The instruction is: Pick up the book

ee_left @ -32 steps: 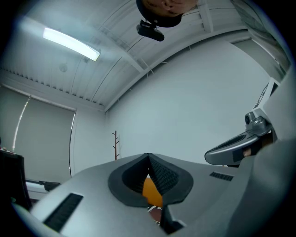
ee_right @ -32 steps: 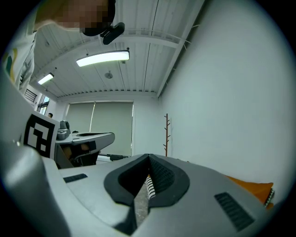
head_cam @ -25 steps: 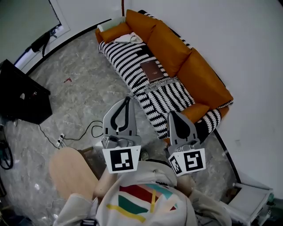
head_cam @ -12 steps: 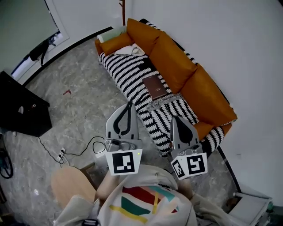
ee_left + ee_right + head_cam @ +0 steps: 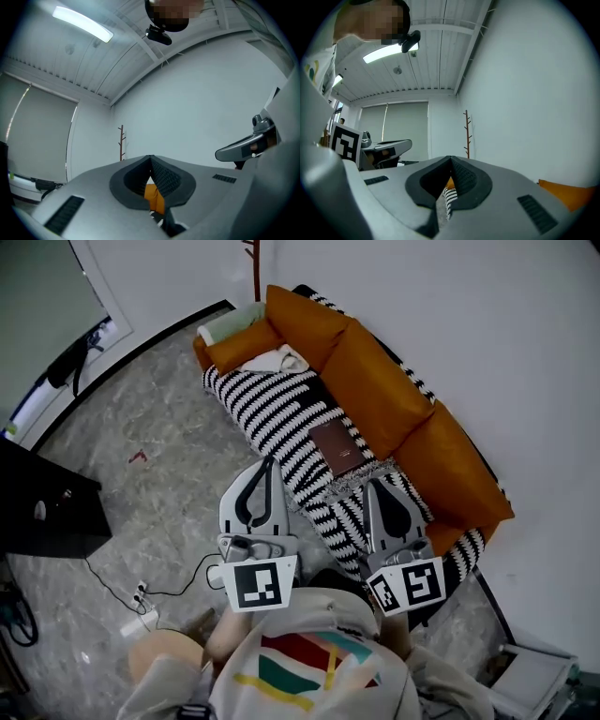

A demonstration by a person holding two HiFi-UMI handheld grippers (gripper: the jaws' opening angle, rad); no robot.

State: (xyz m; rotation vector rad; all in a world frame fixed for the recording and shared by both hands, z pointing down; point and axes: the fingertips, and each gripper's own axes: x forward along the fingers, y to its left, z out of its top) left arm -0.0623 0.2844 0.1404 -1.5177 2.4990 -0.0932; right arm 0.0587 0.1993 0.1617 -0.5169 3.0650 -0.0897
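Observation:
A brown book lies flat on the black-and-white striped blanket that covers the seat of the orange sofa. My left gripper is held over the floor by the sofa's front edge, jaws shut and empty, below and left of the book. My right gripper hovers over the blanket just below and right of the book, also shut and empty. In the left gripper view the jaws meet at the tip with a slice of orange sofa behind them. The right gripper view has shut jaws too, with striped blanket beyond.
A black cabinet stands at the left on the marble floor, with a cable and power strip near it. A wooden stool is at my lower left. An orange cushion and white cloth lie at the sofa's far end. A coat stand rises beyond.
I have moved toward the sofa with both grippers, so the book now lies closer to their tips. The right gripper has come over the blanket. Both jaws stayed shut.

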